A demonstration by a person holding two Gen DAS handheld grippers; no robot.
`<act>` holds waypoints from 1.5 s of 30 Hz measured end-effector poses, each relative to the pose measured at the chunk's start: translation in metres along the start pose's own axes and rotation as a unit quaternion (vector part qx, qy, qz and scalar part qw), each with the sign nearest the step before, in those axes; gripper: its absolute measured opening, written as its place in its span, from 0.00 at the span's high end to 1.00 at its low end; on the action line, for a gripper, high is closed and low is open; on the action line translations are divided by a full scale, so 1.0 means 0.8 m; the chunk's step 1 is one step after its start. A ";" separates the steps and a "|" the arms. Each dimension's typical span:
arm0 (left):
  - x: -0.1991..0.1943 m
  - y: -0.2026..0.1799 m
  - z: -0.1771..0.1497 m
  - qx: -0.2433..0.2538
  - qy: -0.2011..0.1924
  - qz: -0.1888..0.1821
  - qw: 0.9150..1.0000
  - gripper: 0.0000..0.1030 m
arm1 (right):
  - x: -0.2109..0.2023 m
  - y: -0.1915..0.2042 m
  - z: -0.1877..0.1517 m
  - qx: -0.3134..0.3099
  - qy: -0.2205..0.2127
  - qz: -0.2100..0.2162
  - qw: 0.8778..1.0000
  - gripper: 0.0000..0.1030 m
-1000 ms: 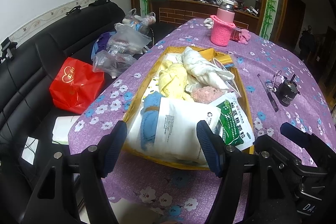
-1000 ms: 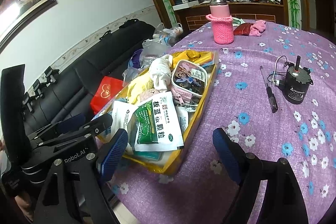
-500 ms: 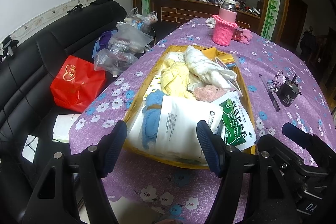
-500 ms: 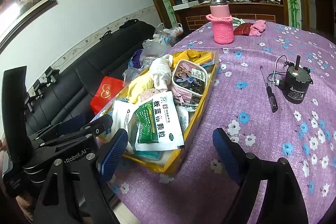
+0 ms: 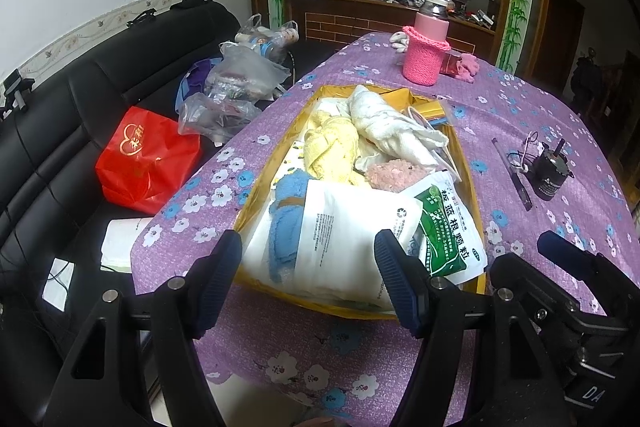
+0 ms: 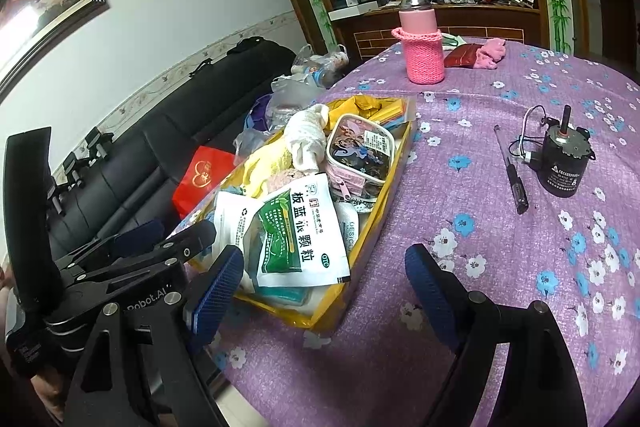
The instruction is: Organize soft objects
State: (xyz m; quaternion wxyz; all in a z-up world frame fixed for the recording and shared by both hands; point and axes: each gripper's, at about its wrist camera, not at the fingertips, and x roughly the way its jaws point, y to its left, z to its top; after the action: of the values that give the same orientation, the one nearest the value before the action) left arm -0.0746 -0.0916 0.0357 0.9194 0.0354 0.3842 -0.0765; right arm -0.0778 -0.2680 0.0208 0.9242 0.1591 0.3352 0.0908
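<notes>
A shallow yellow cardboard tray [image 5: 471, 183] sits on the purple flower-print tablecloth [image 5: 540, 115], heaped with soft things: a white knitted cloth [image 5: 390, 125], a pale yellow knitted cloth [image 5: 330, 147], a pink fuzzy piece [image 5: 390, 174] and a blue fuzzy cloth [image 5: 285, 223]. A white plastic packet [image 5: 352, 239] and a green-and-white medicine sachet [image 6: 298, 235] lie over the near end, and a clear cartoon-print pouch [image 6: 362, 155] leans on the tray's right side. The left gripper [image 5: 308, 279] hangs above the tray's near edge, jaws wide apart and empty. The right gripper [image 6: 324, 299] is likewise spread, holding nothing, over the tray's near right corner. To the right, bare cloth lies open as far as a black pen [image 6: 510, 171] and a black cylindrical motor [image 6: 562, 163]. A pink bottle in a knitted sleeve [image 6: 422, 47] stands beyond. The table's left edge drops to a black leather sofa [image 5: 60, 131] holding a red bag [image 5: 146, 159].
</notes>
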 end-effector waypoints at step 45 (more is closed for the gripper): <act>-0.001 0.000 0.001 0.003 -0.004 0.005 1.000 0.34 | 0.001 0.008 0.002 -0.007 0.000 0.002 1.000 0.18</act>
State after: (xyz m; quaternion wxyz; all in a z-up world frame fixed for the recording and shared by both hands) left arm -0.0749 -0.0914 0.0371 0.9210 0.0396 0.3804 -0.0735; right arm -0.0764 -0.2621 0.0240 0.9250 0.1538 0.3341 0.0951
